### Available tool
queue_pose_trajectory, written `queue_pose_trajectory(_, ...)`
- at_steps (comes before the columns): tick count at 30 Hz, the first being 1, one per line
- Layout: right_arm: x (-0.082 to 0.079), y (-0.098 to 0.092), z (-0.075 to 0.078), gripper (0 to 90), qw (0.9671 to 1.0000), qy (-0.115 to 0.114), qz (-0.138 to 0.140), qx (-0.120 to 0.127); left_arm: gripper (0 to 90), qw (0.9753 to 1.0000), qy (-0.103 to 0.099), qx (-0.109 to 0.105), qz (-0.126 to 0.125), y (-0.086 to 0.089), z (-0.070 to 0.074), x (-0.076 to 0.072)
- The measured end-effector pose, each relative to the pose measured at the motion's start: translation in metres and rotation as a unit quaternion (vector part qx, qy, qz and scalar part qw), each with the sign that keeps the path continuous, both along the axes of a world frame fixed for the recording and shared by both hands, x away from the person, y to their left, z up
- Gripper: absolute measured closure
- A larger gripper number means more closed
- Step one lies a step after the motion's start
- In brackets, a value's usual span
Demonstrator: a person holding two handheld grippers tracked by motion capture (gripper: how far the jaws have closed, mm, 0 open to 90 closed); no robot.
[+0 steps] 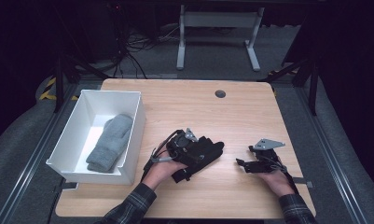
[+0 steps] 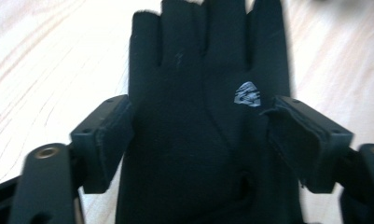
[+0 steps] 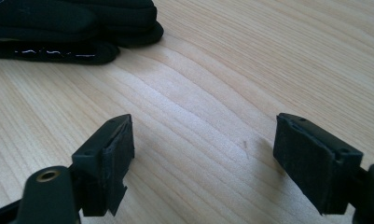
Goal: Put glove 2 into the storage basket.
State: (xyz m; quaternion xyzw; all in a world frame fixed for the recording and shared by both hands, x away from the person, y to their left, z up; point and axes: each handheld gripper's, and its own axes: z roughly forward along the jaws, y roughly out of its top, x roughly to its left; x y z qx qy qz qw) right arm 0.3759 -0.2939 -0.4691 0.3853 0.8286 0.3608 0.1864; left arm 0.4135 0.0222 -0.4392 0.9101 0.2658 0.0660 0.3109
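A black glove (image 1: 213,148) lies flat on the wooden table (image 1: 198,112), near its middle. My left gripper (image 1: 196,152) is over the glove's cuff end. In the left gripper view the glove (image 2: 198,107) runs palm-flat between the jaws with its fingers pointing away and a small silver logo on it. The left gripper (image 2: 198,135) is open, one pad close against each side of the glove. My right gripper (image 1: 242,165) rests to the right of the glove, apart from it. It (image 3: 203,154) stands open over bare wood, with the glove (image 3: 72,28) at the upper left.
A white bin (image 1: 134,133) stands at the table's left, holding a grey mitten (image 1: 109,142). A round cable hole (image 1: 220,94) sits near the far edge. Bare wood lies beyond the glove and to the right. A metal table frame stands on the floor behind.
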Motion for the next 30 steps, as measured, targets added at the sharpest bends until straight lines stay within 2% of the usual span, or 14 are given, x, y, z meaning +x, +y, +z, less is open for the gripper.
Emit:
queue_pose_trajectory(4,0.0,0.0,0.0,20.7,1.0,0.0,0.0,0.0,17.2,0.9999,0.016,0.001,0.006,-0.001,-0.01,0.008)
queue_pose_trajectory(5,0.0,0.0,0.0,20.6,1.0,0.0,-0.001,0.0,17.2,0.9996,0.03,-0.002,0.003,-0.001,-0.014,0.01)
queue_pose_trajectory(8,0.0,0.0,0.0,20.5,1.0,0.0,-0.002,0.0,18.8,0.9994,0.033,-0.004,-0.002,0.0,-0.016,0.012)
queue_pose_trajectory(9,0.0,0.0,0.0,20.5,1.0,0.0,-0.001,0.0,19.6,0.9993,0.034,-0.006,-0.011,0.001,-0.016,0.012)
queue_pose_trajectory(12,0.0,0.0,0.0,20.4,1.0,0.0,-0.002,0.0,27.3,0.9994,0.031,-0.004,-0.016,0.001,-0.015,0.01)
queue_pose_trajectory(13,-0.001,0.0,0.0,20.4,1.0,0.0,-0.004,-0.001,32.7,0.999,0.032,-0.005,-0.029,0.001,-0.014,0.009)
queue_pose_trajectory(16,-0.001,0.0,0.0,20.3,1.0,0.001,-0.004,-0.001,47.2,0.9985,0.038,-0.008,-0.037,0.001,-0.012,0.007)
queue_pose_trajectory(17,-0.001,0.0,0.0,20.3,1.0,0.0,-0.004,-0.001,47.2,0.9982,0.043,-0.01,-0.041,0.001,-0.012,0.007)
queue_pose_trajectory(18,-0.001,0.0,0.0,20.3,1.0,0.0,-0.004,-0.001,61.6,0.9967,0.065,-0.02,-0.045,0.002,-0.011,0.007)
queue_pose_trajectory(19,-0.001,0.0,0.0,20.3,1.0,0.001,-0.005,-0.001,66.2,0.9965,0.069,-0.021,-0.043,0.002,-0.011,0.007)
queue_pose_trajectory(23,-0.001,0.0,0.0,20.2,1.0,0.001,-0.005,-0.001,70.4,0.9963,0.074,-0.018,-0.041,0.001,-0.008,0.007)
queue_pose_trajectory(26,-0.001,0.0,0.0,20.2,1.0,0.001,-0.005,-0.001,71.9,0.996,0.08,-0.028,-0.029,0.004,-0.004,0.006)
queue_pose_trajectory(28,-0.001,0.001,0.0,20.2,1.0,0.001,-0.006,-0.001,72.0,0.9957,0.08,-0.037,-0.026,0.006,0.005,0.004)
queue_pose_trajectory(30,-0.001,0.001,0.0,20.1,1.0,0.001,-0.006,-0.001,72.0,0.9965,0.072,-0.037,-0.023,0.009,0.016,0.001)
